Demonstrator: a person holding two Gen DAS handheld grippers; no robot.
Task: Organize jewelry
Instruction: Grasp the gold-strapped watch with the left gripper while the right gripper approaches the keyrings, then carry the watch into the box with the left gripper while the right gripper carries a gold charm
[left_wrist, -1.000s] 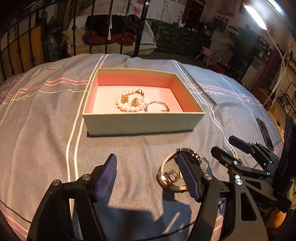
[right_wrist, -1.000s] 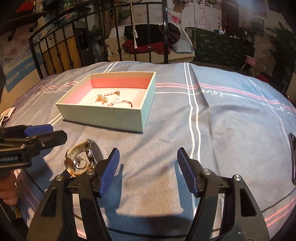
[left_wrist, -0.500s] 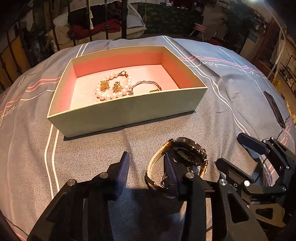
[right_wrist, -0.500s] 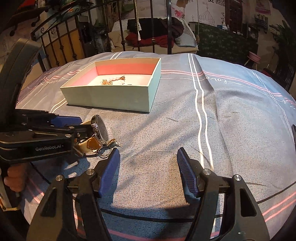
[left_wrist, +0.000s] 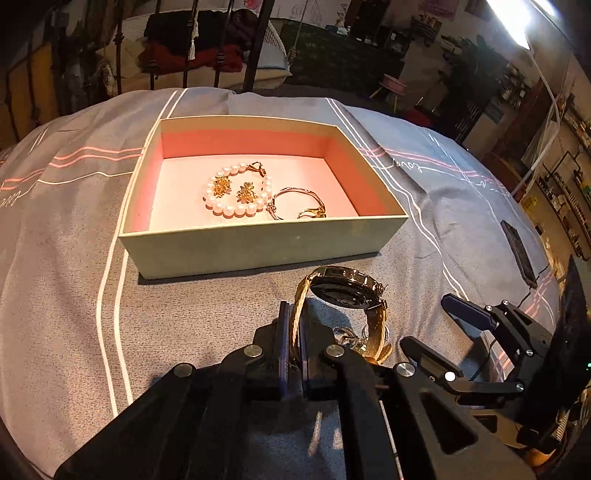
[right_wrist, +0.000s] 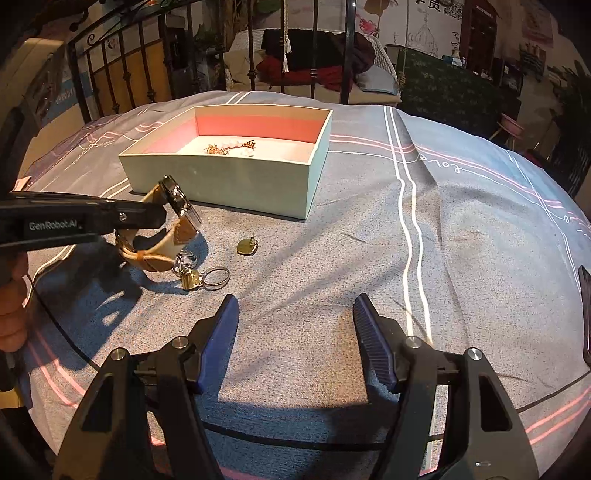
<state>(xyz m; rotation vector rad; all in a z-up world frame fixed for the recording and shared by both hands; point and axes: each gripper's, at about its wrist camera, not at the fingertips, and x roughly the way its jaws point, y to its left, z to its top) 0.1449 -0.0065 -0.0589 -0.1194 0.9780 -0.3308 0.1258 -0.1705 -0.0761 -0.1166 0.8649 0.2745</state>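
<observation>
Lighting, both views: dim room with a warm orange cast. Your main source is the strip lamp (left_wrist: 511, 18), blown out to white, high and to the right of the box (left_wrist: 258, 243). Shadows: hard and dark on the bed cover (right_wrist: 369, 236), falling toward you from the fingers; a thin one runs along the box's near wall. Glare: small glints on the watch (left_wrist: 347, 291) beside the box. Distortion: strong fisheye bowing, with corners beyond the box going black. Focus: sharp near the box, and the far room is murky.

Bedroom backdrop
A grey striped bedspread (right_wrist: 461, 236), a black iron bedframe (right_wrist: 147, 62), a dark phone (left_wrist: 519, 253) at the bed's edge.
</observation>
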